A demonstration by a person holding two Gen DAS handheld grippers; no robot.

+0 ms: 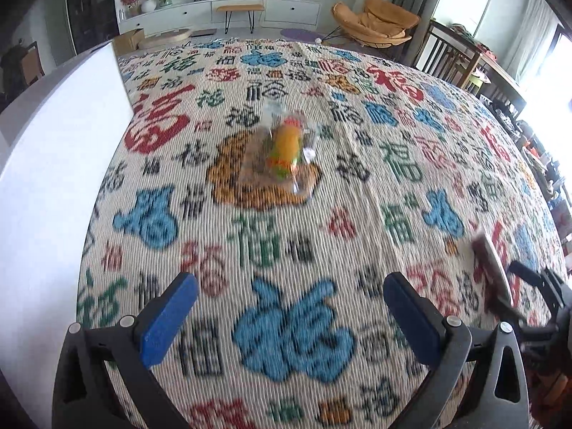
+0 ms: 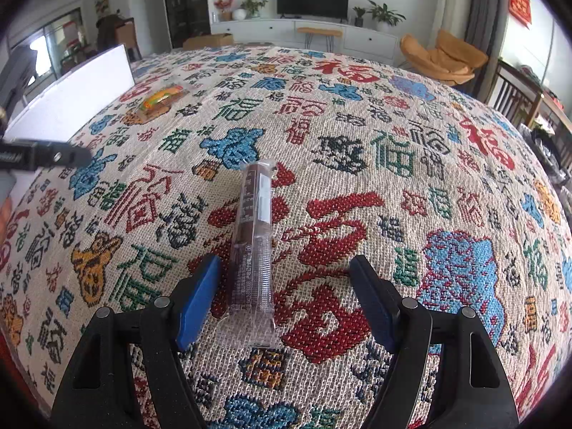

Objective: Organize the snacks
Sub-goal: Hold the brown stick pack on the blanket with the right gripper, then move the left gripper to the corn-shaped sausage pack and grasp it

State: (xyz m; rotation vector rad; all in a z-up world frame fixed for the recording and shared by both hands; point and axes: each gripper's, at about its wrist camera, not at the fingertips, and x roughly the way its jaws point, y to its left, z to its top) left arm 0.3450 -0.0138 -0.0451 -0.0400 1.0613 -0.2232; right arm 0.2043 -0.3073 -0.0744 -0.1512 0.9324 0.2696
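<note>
A burger-shaped snack in a clear wrapper [image 1: 286,146] lies on the patterned cloth [image 1: 286,243], well ahead of my left gripper [image 1: 289,307]. That gripper is open and holds nothing. In the right wrist view the same snack [image 2: 162,98] sits far off to the left, near the white box [image 2: 71,107]. A long brown wrapped bar [image 2: 252,243] lies flat between the fingers of my right gripper [image 2: 286,286], closer to the left pad. The pads stand wide and do not press on it. The bar [image 1: 489,268] also shows blurred at the right edge of the left wrist view.
A white box [image 1: 53,178] stands along the cloth's left side. Part of the left gripper's black frame [image 2: 43,155] juts in at the left of the right wrist view. Beyond the cloth are a TV cabinet [image 1: 250,10], an orange chair [image 1: 379,21] and wooden chairs [image 1: 450,53].
</note>
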